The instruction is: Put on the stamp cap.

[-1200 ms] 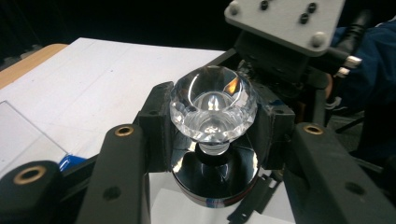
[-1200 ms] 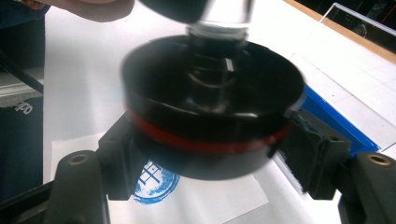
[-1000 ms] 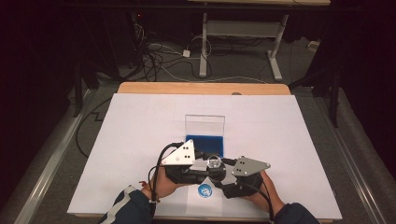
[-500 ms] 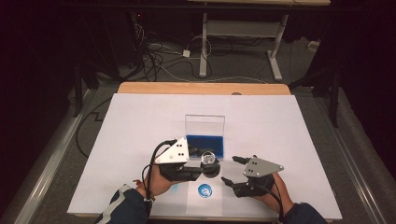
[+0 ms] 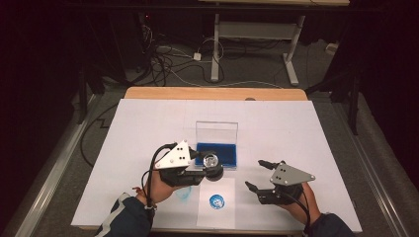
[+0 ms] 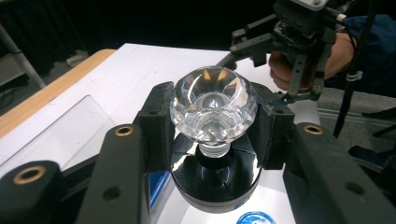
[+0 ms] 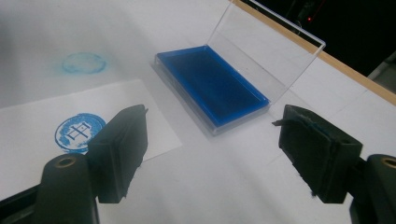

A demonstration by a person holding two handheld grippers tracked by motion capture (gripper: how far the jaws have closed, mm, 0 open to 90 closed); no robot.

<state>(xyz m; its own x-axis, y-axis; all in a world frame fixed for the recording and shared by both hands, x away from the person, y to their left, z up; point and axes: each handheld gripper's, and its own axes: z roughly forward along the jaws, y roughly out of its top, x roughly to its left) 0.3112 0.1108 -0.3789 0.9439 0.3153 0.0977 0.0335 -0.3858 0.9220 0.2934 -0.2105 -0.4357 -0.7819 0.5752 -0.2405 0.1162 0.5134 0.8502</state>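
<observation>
A stamp with a clear faceted knob on a round black base hangs above the table. My left gripper is shut on it, the jaws pressing the sides below the knob. It hovers at the near edge of the blue ink pad, whose clear lid stands open. A white paper in front bears a round blue print. My right gripper is open and empty, right of the paper.
A faint blue ring smudge marks the white table cover left of the paper. The wooden table edge runs along the far side. Cables and a desk frame lie on the floor beyond.
My right gripper has drawn away to the right from the stamp. The left gripper has carried the stamp slightly farther and left, toward the ink pad.
</observation>
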